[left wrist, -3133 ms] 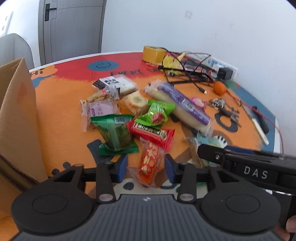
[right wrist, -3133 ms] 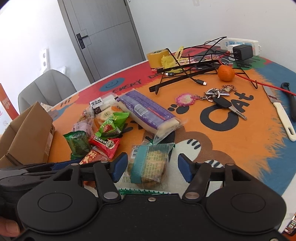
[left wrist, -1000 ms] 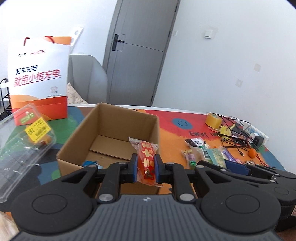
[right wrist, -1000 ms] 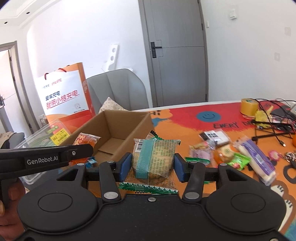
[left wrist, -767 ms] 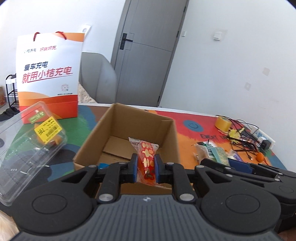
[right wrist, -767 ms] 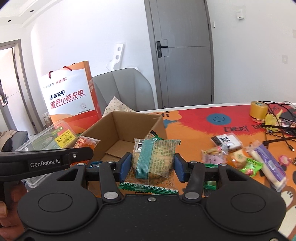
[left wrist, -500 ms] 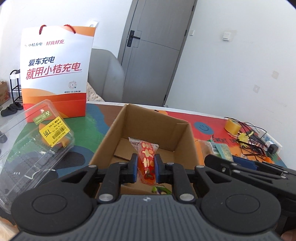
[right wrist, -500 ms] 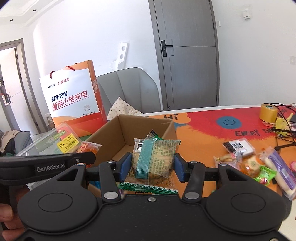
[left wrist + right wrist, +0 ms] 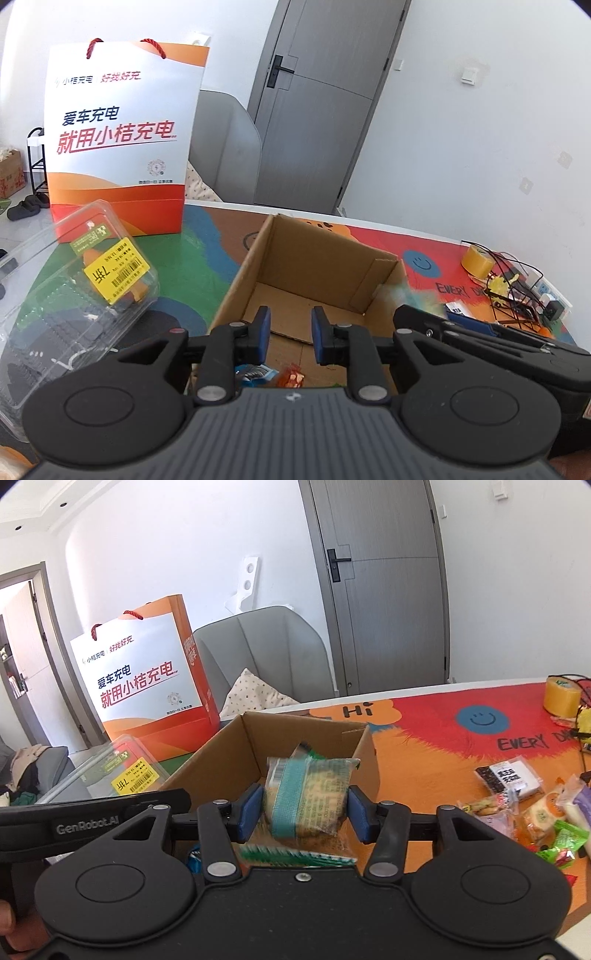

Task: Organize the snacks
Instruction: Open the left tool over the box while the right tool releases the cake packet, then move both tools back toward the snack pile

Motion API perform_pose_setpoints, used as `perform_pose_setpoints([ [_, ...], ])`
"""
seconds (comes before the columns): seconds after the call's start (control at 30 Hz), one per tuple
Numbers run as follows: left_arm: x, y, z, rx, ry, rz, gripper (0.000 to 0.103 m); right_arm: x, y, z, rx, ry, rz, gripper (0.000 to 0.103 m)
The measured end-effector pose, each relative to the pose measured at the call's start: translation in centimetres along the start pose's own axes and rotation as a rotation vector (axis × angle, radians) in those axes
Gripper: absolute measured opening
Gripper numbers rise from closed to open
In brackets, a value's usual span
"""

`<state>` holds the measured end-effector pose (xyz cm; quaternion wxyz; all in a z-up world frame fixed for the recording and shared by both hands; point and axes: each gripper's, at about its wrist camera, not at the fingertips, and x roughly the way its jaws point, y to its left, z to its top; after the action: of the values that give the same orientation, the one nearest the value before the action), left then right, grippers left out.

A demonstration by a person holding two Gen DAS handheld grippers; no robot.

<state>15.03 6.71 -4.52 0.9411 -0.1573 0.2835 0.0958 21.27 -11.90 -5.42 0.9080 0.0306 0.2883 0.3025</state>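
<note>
Your left gripper [image 9: 288, 334] hangs released and empty over the near end of the cardboard box [image 9: 314, 258]; an orange-red snack packet [image 9: 291, 376] lies on the box floor beneath it, beside a blue wrapper [image 9: 255, 373]. Your right gripper [image 9: 301, 812] has its pads parted around a blurred green-banded pastry packet [image 9: 308, 799] above the box; whether it grips, I cannot tell. Farther right, several loose snacks [image 9: 532, 805] wait on the orange mat [image 9: 424, 768], so most sorting remains.
</note>
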Motion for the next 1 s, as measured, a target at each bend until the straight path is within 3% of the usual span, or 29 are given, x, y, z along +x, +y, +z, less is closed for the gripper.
perform_pose_setpoints([
  [0.1, 0.1, 0.1, 0.0, 0.001, 0.005, 0.01, 0.028, -0.1, -0.2, 0.1, 0.007, -0.007, -0.006, 0.062],
  [0.17, 0.1, 0.1, -0.1, -0.001, 0.008, 0.009, 0.037, -0.2, -0.4, 0.1, 0.011, -0.008, -0.01, 0.064],
  [0.23, 0.1, 0.0, -0.2, -0.005, 0.008, 0.013, 0.057, -0.5, -0.7, 0.0, 0.023, -0.009, -0.024, 0.066],
  [0.33, -0.1, -0.3, -0.4, -0.005, -0.008, 0.018, 0.072, -1.1, -1.4, -0.3, 0.036, -0.009, -0.04, 0.068],
  [0.43, -0.2, -0.8, -0.5, 0.007, -0.013, 0.017, 0.08, -1.7, -2.0, -0.7, 0.043, -0.012, -0.056, 0.075],
  [0.57, -0.1, -1.8, -0.9, 0.026, -0.006, 0.009, 0.086, -2.6, -3.1, -1.4, 0.061, -0.019, -0.081, 0.085],
  [0.73, 0.0, -3.3, -1.4, 0.053, 0.002, 0.018, 0.092, -3.7, -5.0, -2.1, 0.11, -0.022, -0.105, 0.088],
  [1.0, 0.0, -5.6, -1.9, 0.082, 0.011, -0.009, 0.096, -5.8, -7.7, -3.0, 0.159, -0.04, -0.137, 0.099],
])
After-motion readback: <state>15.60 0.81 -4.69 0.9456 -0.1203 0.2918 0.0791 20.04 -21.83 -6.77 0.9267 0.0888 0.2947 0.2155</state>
